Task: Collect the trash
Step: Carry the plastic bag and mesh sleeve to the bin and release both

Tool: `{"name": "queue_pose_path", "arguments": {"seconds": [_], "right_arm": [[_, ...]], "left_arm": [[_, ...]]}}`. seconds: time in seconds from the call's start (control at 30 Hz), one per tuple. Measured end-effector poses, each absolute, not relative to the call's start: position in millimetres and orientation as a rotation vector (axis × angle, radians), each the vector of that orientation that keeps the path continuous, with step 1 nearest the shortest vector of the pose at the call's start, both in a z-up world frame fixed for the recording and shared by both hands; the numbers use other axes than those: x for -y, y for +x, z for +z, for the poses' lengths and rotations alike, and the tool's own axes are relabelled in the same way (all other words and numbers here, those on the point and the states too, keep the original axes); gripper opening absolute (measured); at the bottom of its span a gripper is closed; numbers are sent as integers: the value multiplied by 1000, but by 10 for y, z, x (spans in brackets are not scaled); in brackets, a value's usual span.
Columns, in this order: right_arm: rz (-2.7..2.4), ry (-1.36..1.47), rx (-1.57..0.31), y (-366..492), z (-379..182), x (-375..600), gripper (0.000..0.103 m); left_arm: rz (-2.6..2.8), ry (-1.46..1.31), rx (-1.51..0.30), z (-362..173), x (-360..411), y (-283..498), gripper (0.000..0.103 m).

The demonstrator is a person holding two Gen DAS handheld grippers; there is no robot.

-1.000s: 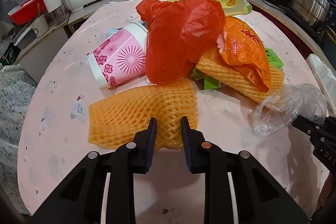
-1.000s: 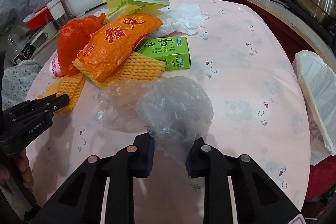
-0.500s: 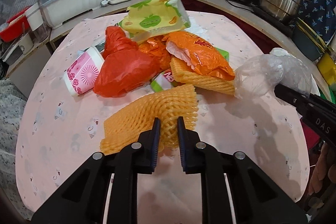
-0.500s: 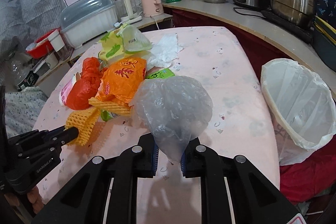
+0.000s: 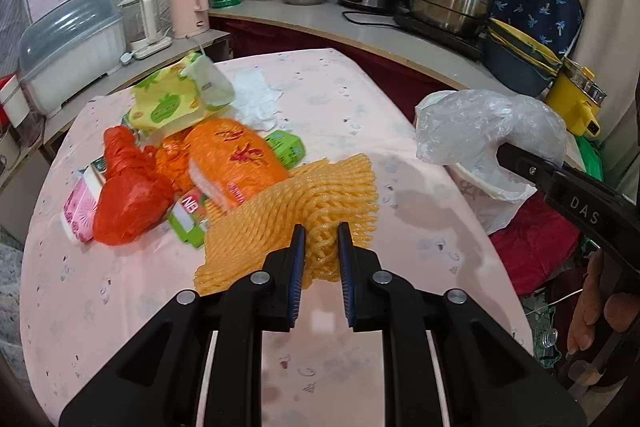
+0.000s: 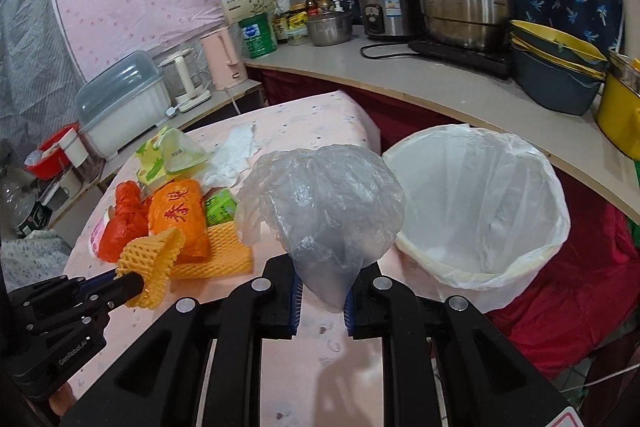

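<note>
While most of the rubbish is lying on the pink table [image 5: 132,307], two pieces are already hanging clear of it. The left gripper [image 5: 321,259] is pinching a fold of the yellow foam net [image 5: 320,199] between nearly closed jaws, the rest of the net sagging toward the cloth. The right gripper [image 6: 320,297] is clamping the tapered end of a crumpled clear plastic bag [image 6: 320,203], its jaws almost together, and is holding the bag up just left of the bin.

By my judgement the task is only beginning: nothing seems to be in the bin, and both held pieces are yet to be dropped. Waiting on the far left part of the table are a red plastic bag [image 5: 128,195], an orange snack wrapper [image 5: 236,159], a second foam net [image 6: 224,251] under that wrapper, a pink paper cup [image 5: 78,211] lying on its side, a green carton [image 5: 286,147], another green-and-red carton [image 5: 186,215], a yellow-green fruit bag [image 5: 168,103] and a white tissue [image 5: 256,99] farthest back.

As for containers, the bin lined with a white bag [image 6: 480,195] is standing off the right edge of the table, mouth open; what shows of its inside is bare liner, though the very bottom is partly hidden. The cup's mouth is facing away, so I cannot tell whether it is holding anything.
</note>
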State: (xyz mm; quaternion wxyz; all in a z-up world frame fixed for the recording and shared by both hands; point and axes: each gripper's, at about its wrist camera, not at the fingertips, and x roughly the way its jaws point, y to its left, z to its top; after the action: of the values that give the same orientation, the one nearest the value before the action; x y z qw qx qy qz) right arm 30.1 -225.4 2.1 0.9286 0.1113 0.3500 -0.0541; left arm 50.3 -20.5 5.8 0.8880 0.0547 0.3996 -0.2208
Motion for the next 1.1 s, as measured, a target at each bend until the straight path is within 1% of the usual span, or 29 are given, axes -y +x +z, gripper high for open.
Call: {"name": "queue_pose_path", "arguments": {"seconds": [0.47,0.83,0.9,0.97,1.0,1.03,1.1], "right_arm": [[-347,301,-656,203,27,3331,15],[-416,366,-654,357,-79,3886,15],[-416,384,-658,415,-104,3951,15],[-420,387,-660,475,-116,3991,16],[-417,388,-662,506,-119,4000,18],[-415,390,-662,540,-122,4009,21],[-417,388,-659,594,-120,4017,22]], "left_arm": [[-749,181,-773,294,1752,758,16],[-866,206,-814,100,2606,1093,18],[-874,193,-817,73,2672,1141,25],[-870,181,-820,47,2710,1199,30],[-873,176,-824,37,2716,1226,30],[-868,173,-827,25,2721,1261,34],[-841,170,-831,13,2718,1318,56]]}}
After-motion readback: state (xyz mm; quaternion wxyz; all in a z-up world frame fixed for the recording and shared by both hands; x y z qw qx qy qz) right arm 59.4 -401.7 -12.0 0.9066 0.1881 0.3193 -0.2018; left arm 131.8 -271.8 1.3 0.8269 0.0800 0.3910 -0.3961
